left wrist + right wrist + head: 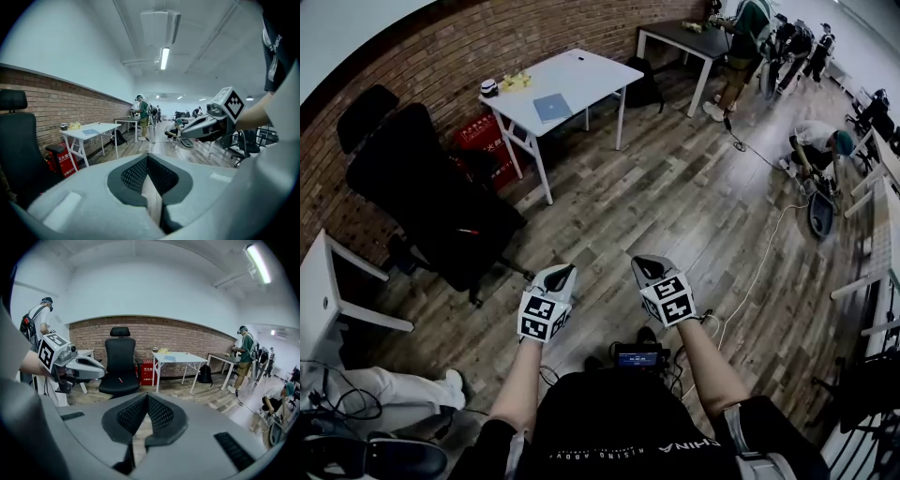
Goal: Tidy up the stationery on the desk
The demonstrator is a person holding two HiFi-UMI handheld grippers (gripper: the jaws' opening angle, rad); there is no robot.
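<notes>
A white desk [581, 77] stands by the brick wall, far ahead of me. On it lie a blue notebook [552, 107], a yellow object [516, 82] and a small dark-lidded cup [489, 88]. The same desk [180, 358] shows in the right gripper view and again, as the desk [91, 131], in the left gripper view. My left gripper [560, 277] and right gripper [651, 269] are held side by side above the wooden floor, well short of the desk. Both are shut with nothing between the jaws.
A black office chair [431, 202] stands left of me, with another white table [321, 292] at the far left edge. A red box [483, 131] sits under the desk. Several people work at the far right, and a white cable [759, 272] crosses the floor.
</notes>
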